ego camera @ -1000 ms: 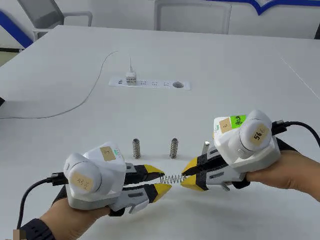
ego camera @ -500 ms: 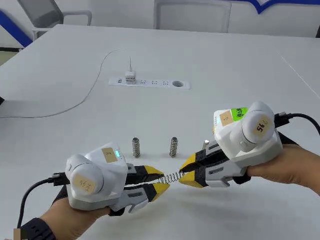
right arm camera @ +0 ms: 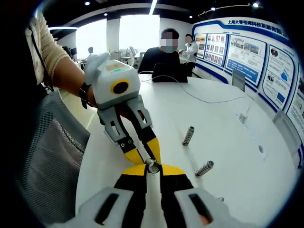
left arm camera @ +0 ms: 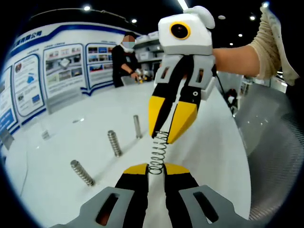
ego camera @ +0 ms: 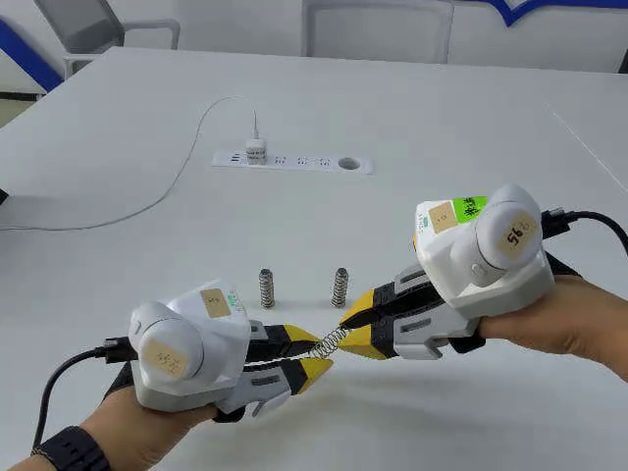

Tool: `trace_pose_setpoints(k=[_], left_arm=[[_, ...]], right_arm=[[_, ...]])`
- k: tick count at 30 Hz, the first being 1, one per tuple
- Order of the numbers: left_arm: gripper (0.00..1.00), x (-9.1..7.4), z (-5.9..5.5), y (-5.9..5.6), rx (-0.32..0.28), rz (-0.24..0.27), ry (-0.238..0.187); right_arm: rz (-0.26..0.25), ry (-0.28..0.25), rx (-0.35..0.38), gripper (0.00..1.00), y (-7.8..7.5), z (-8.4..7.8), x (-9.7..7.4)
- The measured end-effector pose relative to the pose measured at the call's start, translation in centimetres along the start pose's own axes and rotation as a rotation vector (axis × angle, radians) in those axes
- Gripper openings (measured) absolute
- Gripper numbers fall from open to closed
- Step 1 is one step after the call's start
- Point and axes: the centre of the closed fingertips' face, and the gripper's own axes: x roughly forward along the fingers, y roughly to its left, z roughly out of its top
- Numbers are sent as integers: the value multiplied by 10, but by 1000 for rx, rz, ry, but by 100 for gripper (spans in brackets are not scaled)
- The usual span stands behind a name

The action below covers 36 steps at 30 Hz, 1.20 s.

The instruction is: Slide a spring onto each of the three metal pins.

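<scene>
left gripper (ego camera: 319,353) and right gripper (ego camera: 348,329) both clench the last spring (ego camera: 332,341) (the other two look seated); next, one lets go, then thread the bare pin (left arm camera: 137,126).

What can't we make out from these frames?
Ends of the held spring: head view, buried between the tips of the left claw and the right claw; bite depth unclear.
Pins inside the left seated spring and the middle seated spring: head view, coils cover them.
The bare pin: right gripper view, mostly hidden behind that claw's own body.
The wall posters: both gripper views, text too small and blurred.
</scene>
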Motion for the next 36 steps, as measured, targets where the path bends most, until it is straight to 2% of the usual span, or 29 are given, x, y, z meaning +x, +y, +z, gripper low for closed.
trace_pose_setpoints(k=[12,28,36], left_arm=[[12,1,2,-2,-7,-8,-9],[12,5,4,-7,-11,-24,-7],[12,4,4,-5,-11,-13,-8]], right_arm=[[4,-47,8,11,3,15,4],[-2,-67,37,11,5,19,8],[-22,-73,42,11,2,18,6]])
